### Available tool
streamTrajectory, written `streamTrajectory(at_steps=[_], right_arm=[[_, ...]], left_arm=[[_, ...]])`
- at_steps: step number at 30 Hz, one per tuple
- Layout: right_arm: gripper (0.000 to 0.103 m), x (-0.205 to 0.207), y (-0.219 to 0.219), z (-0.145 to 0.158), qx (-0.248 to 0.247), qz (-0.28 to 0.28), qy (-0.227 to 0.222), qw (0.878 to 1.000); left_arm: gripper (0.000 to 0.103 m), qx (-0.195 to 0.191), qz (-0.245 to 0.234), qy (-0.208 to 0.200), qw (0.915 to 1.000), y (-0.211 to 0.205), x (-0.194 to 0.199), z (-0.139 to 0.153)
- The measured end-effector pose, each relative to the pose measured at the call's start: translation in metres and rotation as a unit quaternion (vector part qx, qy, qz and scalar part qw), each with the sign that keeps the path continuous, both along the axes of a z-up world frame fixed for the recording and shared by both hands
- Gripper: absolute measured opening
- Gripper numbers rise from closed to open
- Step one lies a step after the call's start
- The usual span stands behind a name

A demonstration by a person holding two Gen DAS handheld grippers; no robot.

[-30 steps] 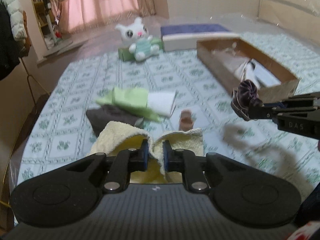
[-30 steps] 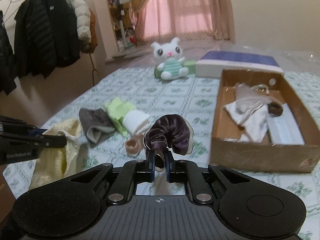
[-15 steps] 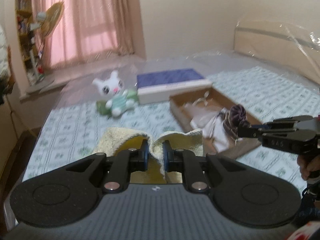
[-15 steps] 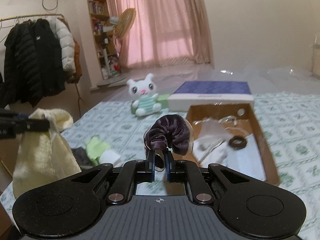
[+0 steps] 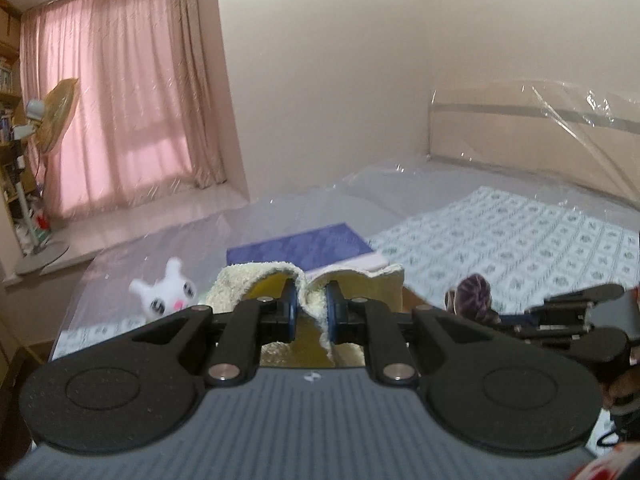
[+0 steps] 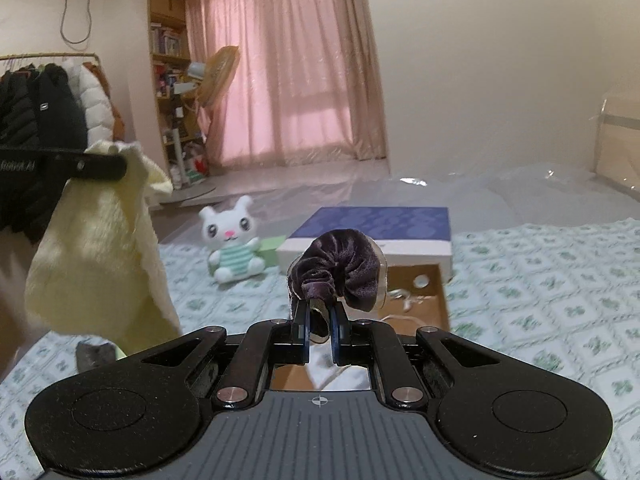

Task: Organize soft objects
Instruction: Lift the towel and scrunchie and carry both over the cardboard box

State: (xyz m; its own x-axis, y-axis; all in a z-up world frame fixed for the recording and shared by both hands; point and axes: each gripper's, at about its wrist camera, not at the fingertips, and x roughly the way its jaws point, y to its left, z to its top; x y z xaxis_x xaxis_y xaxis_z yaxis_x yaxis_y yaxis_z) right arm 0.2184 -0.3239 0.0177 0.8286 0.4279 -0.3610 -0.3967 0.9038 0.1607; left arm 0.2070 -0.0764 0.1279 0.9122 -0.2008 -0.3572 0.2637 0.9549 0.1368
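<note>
Left wrist view: my left gripper pinches a fold of the yellow towel, jaws narrow on the cloth so it hangs clear of the bed; my right gripper shows alongside. Right wrist view: my right gripper is clamped on the purple scrunchie, held above the cardboard box, probably for dropping in; the plush rabbit sits beyond

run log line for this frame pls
left gripper: jaws shut on yellow towel | right gripper: jaws shut on purple scrunchie | both aloft
</note>
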Motion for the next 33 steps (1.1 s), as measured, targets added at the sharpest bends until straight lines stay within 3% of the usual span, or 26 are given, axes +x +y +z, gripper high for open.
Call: streamTrajectory(at_steps=[9, 18, 22, 27, 29, 33], right_arm=[[0.01, 0.031, -0.022, -0.006, 0.001, -0.021, 0.009, 1.0], [0.01, 0.04, -0.034, -0.027, 0.005, -0.035, 0.04, 0.999], [0.01, 0.04, -0.039, -0.037, 0.008, -0.042, 0.056, 0.998], [0.01, 0.037, -0.043, -0.049, 0.009, -0.05, 0.076, 0.996], [0.01, 0.037, -0.042, -0.054, 0.009, -0.05, 0.083, 0.995], [0.01, 0.038, -0.035, -0.06, 0.006, -0.034, 0.087, 0.996]], left_arm=[[0.014, 0.007, -0.03, 0.0, 0.9995, -0.039, 0.057, 0.001], [0.014, 0.039, -0.086, 0.054, 0.9941, -0.09, 0.096, -0.056], [0.014, 0.01, -0.109, 0.092, 0.9898, -0.108, 0.105, -0.089], [0.014, -0.068, -0.121, 0.143, 0.98, -0.11, 0.115, -0.127], [0.014, -0.089, -0.107, 0.161, 0.9771, -0.104, 0.121, -0.141], [0.014, -0.085, -0.049, 0.193, 0.9764, -0.09, 0.135, -0.167]])
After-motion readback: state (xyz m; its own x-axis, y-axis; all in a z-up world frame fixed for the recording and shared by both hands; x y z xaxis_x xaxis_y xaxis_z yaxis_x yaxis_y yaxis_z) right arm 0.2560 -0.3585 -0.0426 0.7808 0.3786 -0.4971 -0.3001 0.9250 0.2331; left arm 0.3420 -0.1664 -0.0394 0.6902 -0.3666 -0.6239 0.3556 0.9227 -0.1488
